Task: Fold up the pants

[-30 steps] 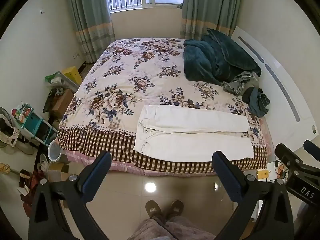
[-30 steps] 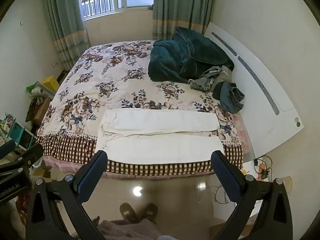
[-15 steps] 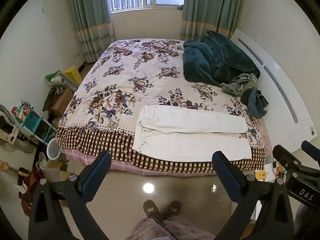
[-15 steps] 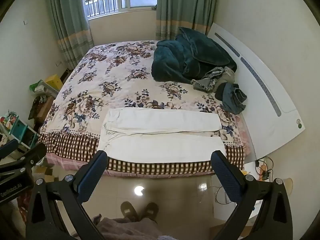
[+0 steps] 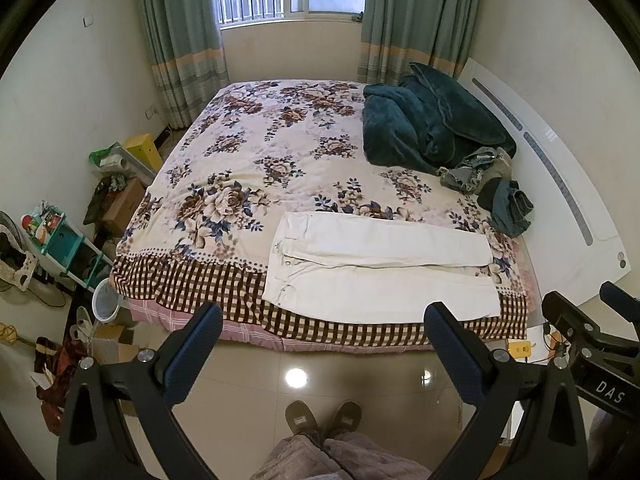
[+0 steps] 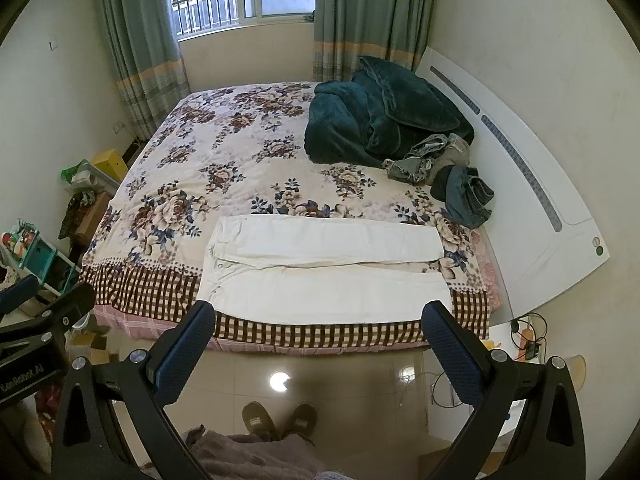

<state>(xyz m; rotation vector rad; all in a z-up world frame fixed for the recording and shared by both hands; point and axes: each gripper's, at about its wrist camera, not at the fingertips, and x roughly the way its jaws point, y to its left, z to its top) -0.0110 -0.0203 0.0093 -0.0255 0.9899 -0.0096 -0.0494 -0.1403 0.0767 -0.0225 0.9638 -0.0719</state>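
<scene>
The white pants (image 5: 380, 268) are laid flat along the near edge of the bed (image 5: 248, 168), waistband to the left and both legs stretched side by side to the right. They are presumably placed there so that both ends can be reached from the floor without leaning across the mattress. No fold is seen in them yet, so the task is judged to be at its very start.

The left tool (image 5: 322, 328) is held over the tiled floor, short of the bed, with its blue pads spread wide and nothing between them. The right tool (image 6: 318, 326) is held likewise, fingers apart and empty (its neighbour is glimpsed at the edge of each view, so the two are carried close together). Both are kept well apart from the cloth.

A dark green blanket (image 5: 432, 120) and a heap of other clothes (image 5: 492, 184) are left by the headboard, clear of the pants, so room for folding is kept free.
</scene>
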